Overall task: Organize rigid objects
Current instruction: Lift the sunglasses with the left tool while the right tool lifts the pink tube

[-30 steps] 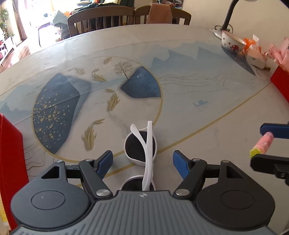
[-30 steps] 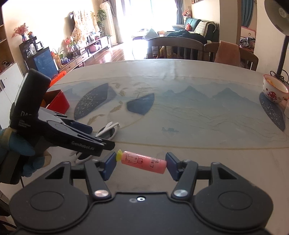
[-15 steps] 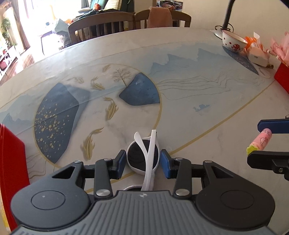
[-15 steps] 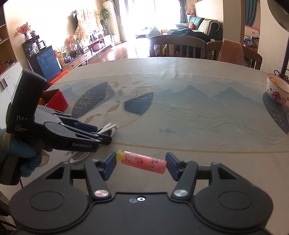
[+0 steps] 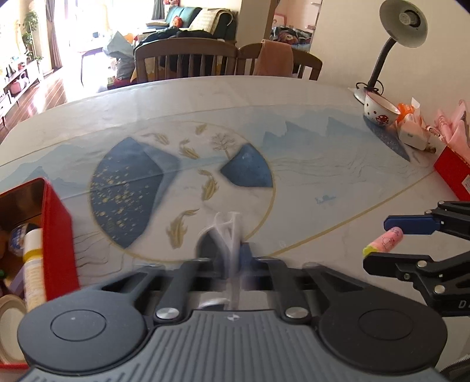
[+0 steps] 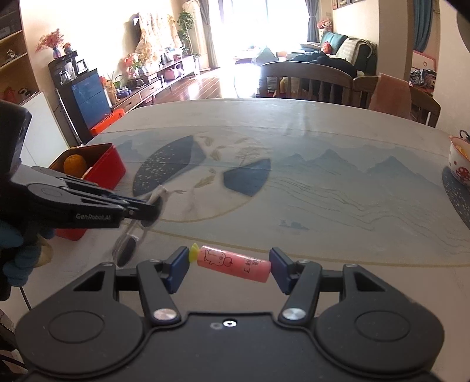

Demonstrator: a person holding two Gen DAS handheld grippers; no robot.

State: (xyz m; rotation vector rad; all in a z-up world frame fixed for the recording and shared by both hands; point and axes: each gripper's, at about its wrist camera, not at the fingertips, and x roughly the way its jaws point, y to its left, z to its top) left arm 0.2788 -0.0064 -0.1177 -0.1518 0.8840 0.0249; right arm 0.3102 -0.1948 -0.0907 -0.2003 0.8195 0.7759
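Observation:
My left gripper (image 5: 227,258) is shut on the white sunglasses (image 5: 226,232) and holds them lifted off the table; they look blurred. From the right wrist view the sunglasses (image 6: 132,241) hang from the left gripper (image 6: 149,211) above the table. My right gripper (image 6: 229,264) is shut on a pink tube with a yellow tip (image 6: 232,263), held end to end between the blue pads. That tube (image 5: 383,242) also shows in the left wrist view at the right. An open red box (image 5: 55,223) with several items inside stands at the left.
A mushroom-patterned bowl (image 5: 380,110), a desk lamp (image 5: 402,26), packets and a second red box (image 5: 452,173) line the table's right side. Wooden chairs (image 5: 188,60) stand at the far edge. The red box (image 6: 100,167) holds an orange.
The left gripper closed on the sunglasses and lifted them, moving left toward the red box. The right gripper kept holding the pink tube, nearly still.

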